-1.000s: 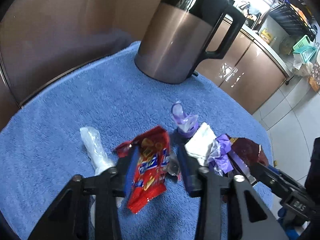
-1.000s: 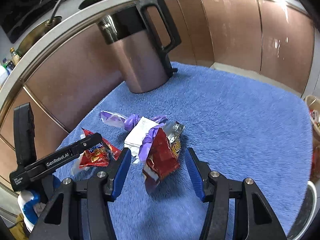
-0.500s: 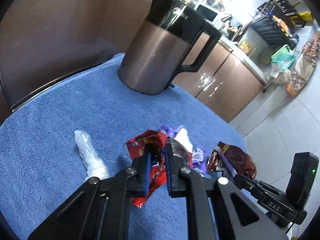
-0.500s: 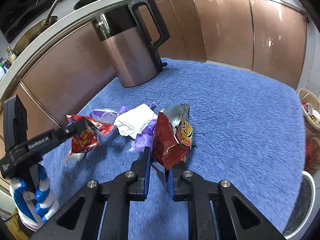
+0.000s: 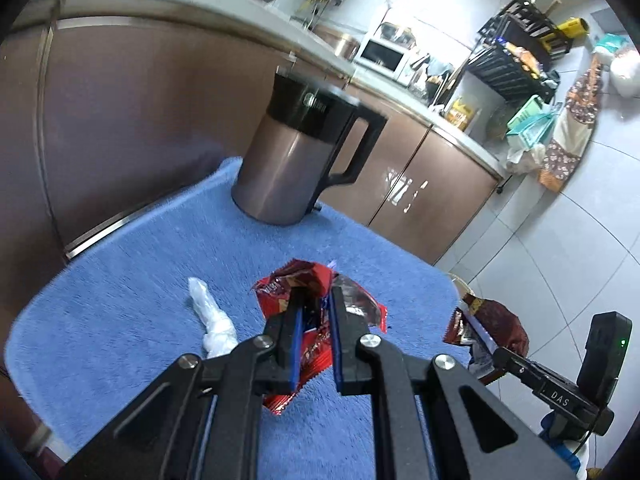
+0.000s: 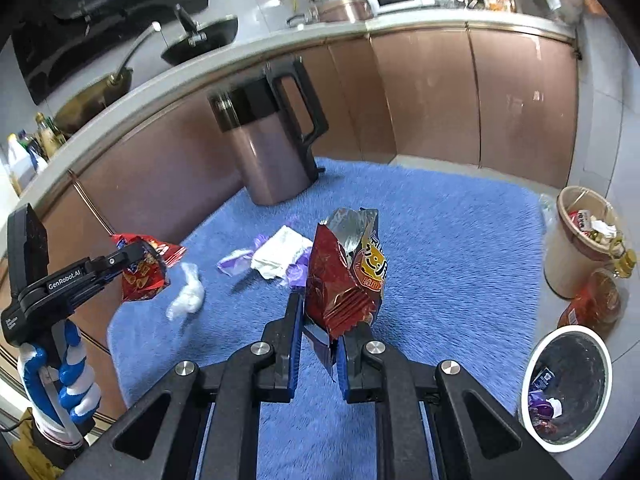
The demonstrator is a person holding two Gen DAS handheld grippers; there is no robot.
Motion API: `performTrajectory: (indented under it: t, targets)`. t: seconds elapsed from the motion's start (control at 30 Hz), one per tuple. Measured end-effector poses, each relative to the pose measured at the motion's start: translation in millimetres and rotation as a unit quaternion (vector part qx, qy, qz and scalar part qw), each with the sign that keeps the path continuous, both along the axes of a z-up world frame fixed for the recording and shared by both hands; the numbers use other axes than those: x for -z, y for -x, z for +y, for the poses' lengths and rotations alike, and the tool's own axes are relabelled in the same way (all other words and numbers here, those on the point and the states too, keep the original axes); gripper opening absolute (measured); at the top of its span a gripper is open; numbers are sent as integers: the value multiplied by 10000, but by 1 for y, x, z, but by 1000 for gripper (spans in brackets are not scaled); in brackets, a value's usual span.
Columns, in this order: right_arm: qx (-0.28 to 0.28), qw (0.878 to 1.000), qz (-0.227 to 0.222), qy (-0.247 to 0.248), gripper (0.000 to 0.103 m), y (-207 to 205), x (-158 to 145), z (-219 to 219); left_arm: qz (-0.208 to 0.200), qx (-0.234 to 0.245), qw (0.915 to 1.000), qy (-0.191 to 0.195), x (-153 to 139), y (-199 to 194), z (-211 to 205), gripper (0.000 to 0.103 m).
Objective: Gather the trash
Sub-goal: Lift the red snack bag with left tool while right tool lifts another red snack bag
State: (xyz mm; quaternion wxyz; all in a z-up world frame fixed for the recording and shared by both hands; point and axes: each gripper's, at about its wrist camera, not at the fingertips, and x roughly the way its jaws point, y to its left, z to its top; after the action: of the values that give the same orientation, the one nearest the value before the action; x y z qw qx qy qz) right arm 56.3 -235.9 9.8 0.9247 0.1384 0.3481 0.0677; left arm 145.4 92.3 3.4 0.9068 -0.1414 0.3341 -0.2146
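My left gripper is shut on a crumpled red snack wrapper and holds it above the blue towel. In the right wrist view that same wrapper hangs from the left gripper at the left. A dark red chip bag with a silver inside stands upright in my right gripper, which is shut on its lower edge. On the towel lie a white plastic twist, a white tissue and purple wrappers. From the left wrist view, the chip bag shows at the right.
A brown kettle with a black handle stands at the towel's back. On the floor to the right are a white bin holding some trash, a beige bin and a red bag. Brown cabinets run behind.
Both grippers shut on their wrappers, the left on the red one and the right on the chip bag. Both then lifted them off the towel and drew back.
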Motion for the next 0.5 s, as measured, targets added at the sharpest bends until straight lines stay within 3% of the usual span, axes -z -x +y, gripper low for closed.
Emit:
performTrajectory:
  t: [0.27, 0.5]
  targets:
    - [186, 9985, -515, -53, 14, 51, -34, -8, -587, -48, 9982, -68, -51, 54, 22, 11]
    - [352, 9951, -916, -111, 14, 101, -56, -27, -970, -3, 9950, -227, -82, 91, 12, 11]
